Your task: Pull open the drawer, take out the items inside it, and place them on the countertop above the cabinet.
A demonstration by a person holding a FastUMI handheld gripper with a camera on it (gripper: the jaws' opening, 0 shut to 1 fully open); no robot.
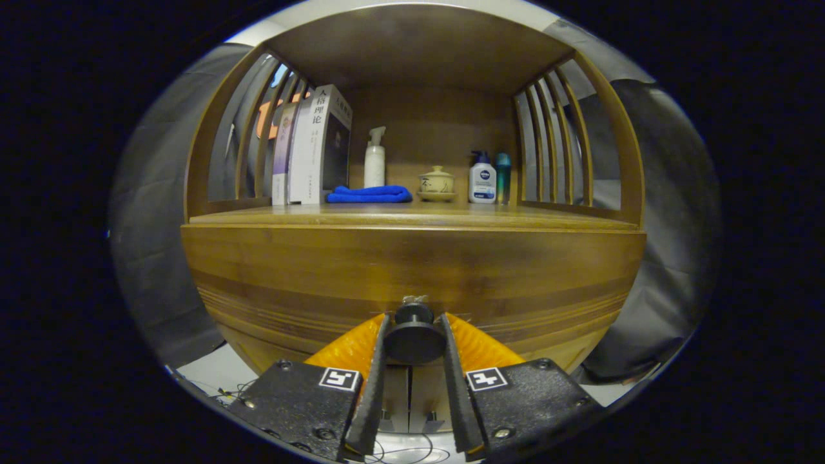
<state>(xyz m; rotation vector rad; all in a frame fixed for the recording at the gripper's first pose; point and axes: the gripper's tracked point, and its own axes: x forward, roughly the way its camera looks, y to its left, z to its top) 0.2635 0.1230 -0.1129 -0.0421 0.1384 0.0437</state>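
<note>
The jaws (414, 335) are closed on the round dark drawer knob (414, 336), one finger pressing each side of it. The knob sits at the lower middle of the wooden drawer front (412, 270), which spreads wide just beyond the fingers; no gap shows around the front, so the drawer looks closed, and whatever lies inside it is hidden.

Directly above the drawer front runs the desk (412, 216), the cabinet's wooden top, roofed over and fenced on both ends by slatted wooden sides (554, 142). Taking the knob as the landmark, a lidded ceramic cup (436, 182) on a saucer stands straight above it, far back on the desk. Above and slightly left of the knob lies a folded blue cloth (369, 194), with a white spray bottle (374, 158) upright just behind it. Further left stand several upright books (312, 148), touching the cloth's end or just beside it; which cannot be told. Above and right of the knob are a white pump bottle (482, 178) with a dark head and, just beside it, a slim teal bottle (503, 169).

These things take up the back of the desk; its front strip above the knob is bare wood.

The cabinet below the knob is cut off by the fingers. A little pale floor (213, 370) with thin cables shows left of them, hard to make out.
</note>
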